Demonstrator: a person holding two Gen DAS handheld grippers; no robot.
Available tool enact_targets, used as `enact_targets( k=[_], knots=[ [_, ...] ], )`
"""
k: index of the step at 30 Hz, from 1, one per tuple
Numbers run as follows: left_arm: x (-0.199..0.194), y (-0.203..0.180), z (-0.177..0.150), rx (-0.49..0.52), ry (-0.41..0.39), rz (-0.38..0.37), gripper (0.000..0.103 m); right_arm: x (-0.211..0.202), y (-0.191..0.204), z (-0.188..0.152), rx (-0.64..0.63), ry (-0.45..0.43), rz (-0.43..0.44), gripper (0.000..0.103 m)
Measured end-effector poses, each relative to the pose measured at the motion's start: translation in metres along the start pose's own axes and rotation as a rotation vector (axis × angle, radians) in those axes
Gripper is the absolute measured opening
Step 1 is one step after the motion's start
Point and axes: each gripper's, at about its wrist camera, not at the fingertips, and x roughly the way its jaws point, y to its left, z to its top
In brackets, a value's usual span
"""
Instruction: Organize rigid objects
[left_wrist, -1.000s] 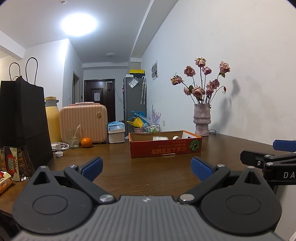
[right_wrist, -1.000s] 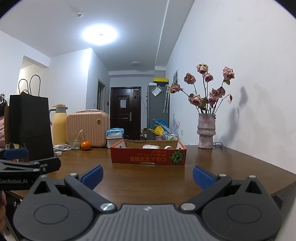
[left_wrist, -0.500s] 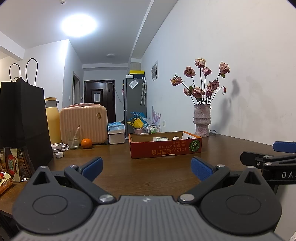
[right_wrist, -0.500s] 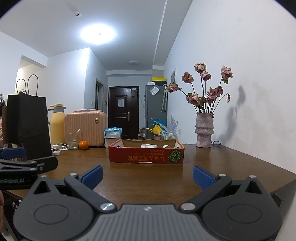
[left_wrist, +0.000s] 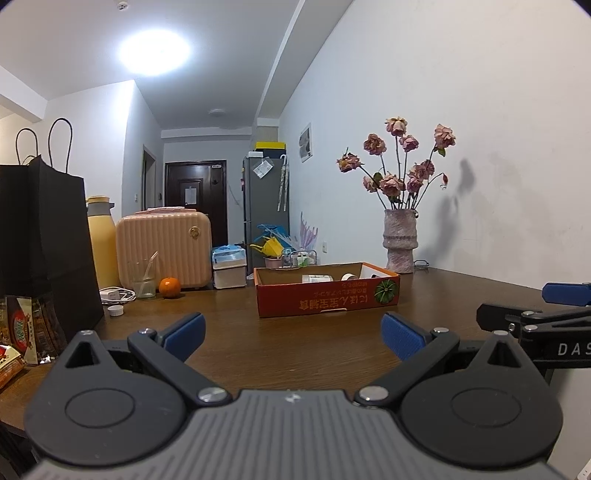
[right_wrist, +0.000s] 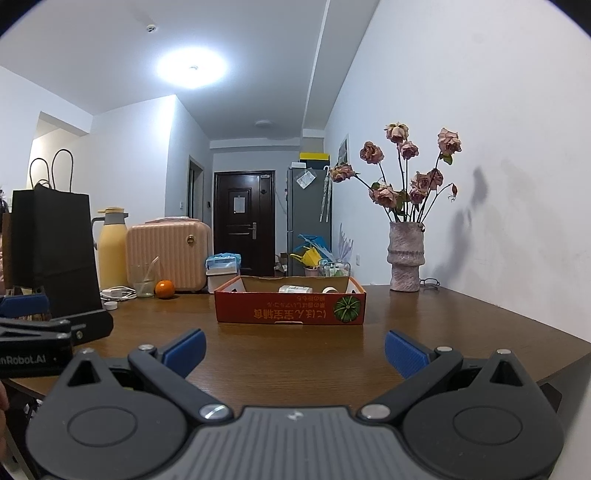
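The red cardboard box (left_wrist: 327, 295) sits out in the middle of the brown wooden table (left_wrist: 295, 343), low-walled and open on top, with upside-down white lettering along the front wall and a green pumpkin picture at its right corner. Inside you can just make out a white box-like item (left_wrist: 317, 278) and what looks like a roll of tape (left_wrist: 348, 276), but the walls hide most of the contents, so that's about all I can tell. The left gripper (left_wrist: 293, 334) hovers low over the near part of the table with its blue-padded fingers (left_wrist: 184, 331) spread wide, nothing between them and nothing touching, well short of the box. Same deal with the right gripper (right_wrist: 294, 350): spread wide, empty, pointing at the box from a bit further right, with the left one poking into its view at the left edge. Around the box: a pinkish vase of dried roses (left_wrist: 400, 240) stands by the wall behind it on the right, and off to the left there's a small pink suitcase (left_wrist: 164, 251), an orange (left_wrist: 170, 287), a glass with a straw (left_wrist: 142, 278), a yellow thermos (left_wrist: 101, 240) and a black paper bag (left_wrist: 40, 243) near the table's left edge.
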Motion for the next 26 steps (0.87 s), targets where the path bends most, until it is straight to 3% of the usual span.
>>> enact_targets(
  k=[26],
  knots=[
    [0.0086, 0.0021, -0.0008, -0.030, 0.029, -0.007, 0.103, 0.0019, 0.0004, -0.0031, 0.002, 0.009, 0.001, 0.103]
  ],
)
